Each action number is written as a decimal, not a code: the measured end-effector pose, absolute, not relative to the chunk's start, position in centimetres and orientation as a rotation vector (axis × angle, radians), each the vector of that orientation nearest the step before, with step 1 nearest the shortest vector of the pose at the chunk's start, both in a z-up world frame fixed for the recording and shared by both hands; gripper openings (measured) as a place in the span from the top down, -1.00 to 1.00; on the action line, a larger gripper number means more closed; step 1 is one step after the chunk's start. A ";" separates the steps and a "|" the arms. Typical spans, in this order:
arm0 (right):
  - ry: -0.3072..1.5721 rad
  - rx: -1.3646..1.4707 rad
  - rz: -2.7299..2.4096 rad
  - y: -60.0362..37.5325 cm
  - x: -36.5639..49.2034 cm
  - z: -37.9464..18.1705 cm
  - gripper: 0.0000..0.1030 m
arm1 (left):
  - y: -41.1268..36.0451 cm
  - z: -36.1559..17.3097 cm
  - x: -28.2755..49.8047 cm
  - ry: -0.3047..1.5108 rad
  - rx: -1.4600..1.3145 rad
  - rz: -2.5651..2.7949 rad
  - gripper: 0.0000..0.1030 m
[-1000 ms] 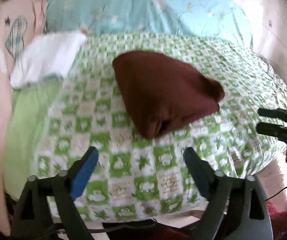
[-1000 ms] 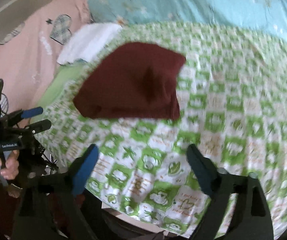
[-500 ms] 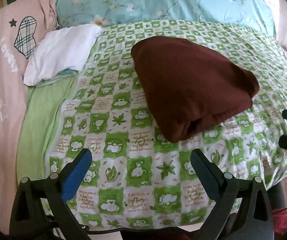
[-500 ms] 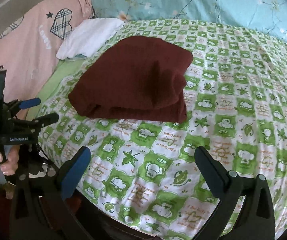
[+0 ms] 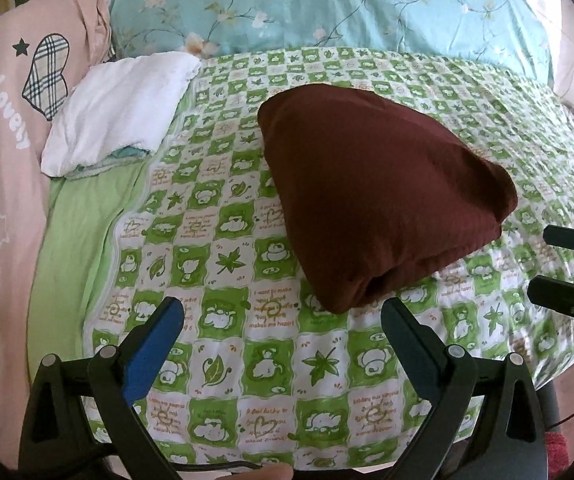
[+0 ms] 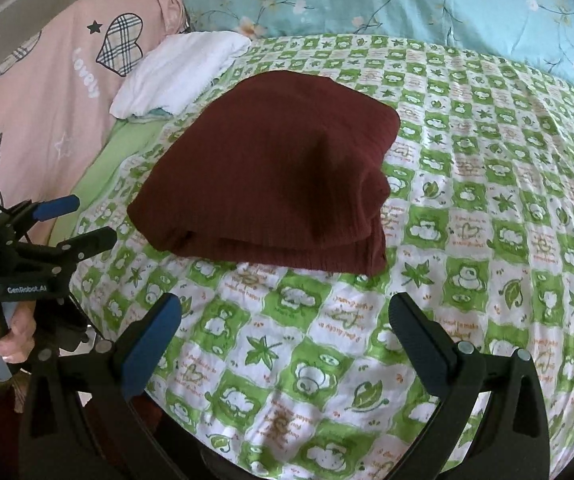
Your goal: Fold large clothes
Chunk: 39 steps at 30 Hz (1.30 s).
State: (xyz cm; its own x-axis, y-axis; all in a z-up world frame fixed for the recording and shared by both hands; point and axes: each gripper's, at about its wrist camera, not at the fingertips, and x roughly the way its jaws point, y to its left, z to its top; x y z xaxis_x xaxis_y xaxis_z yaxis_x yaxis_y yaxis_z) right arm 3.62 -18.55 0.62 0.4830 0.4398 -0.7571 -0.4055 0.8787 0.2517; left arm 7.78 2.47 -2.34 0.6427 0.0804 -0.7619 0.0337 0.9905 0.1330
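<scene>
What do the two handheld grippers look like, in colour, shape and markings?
Both share one design: a black frame with round rivets and two long tapered fingers, one with a bright blue pad, one darker. The left gripper has a thin black cable below. Its body carries white "GenRobot.AI" lettering in the right wrist view. The right gripper matches.

The left gripper (image 5: 283, 320) has black hinged arms with silver screws, one blue pad and one dark pad. The right gripper (image 6: 285, 316) matches. White "GenRobot.AI" lettering marks the left gripper's body beside bare-skinned fingers (image 6: 15, 346).
</scene>
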 end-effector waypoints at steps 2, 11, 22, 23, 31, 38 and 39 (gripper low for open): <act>0.931 0.040 0.518 -18.4 3.8 0.8 -1.00 | 2.5 -2.3 7.9 0.873 0.138 0.028 -0.93; 0.926 0.035 0.526 -18.0 4.4 1.2 -1.00 | 2.6 -2.1 8.3 0.874 0.126 0.026 -0.93; 0.930 0.030 0.532 -17.8 4.7 1.1 -1.00 | 2.6 -1.7 8.5 0.861 0.120 0.020 -0.93; 0.930 0.029 0.532 -17.8 4.7 1.1 -1.00 | 2.6 -1.7 8.4 0.861 0.118 0.019 -0.93; 0.928 0.028 0.532 -17.8 4.6 1.2 -1.00 | 2.4 -1.5 8.1 0.855 0.114 0.013 -0.93; 0.923 0.028 0.529 -17.7 4.5 1.5 -1.00 | 2.3 -1.3 7.9 0.849 0.119 0.009 -0.93; 0.924 0.028 0.530 -17.7 4.5 1.4 -1.00 | 2.2 -1.3 7.8 0.848 0.120 0.009 -0.93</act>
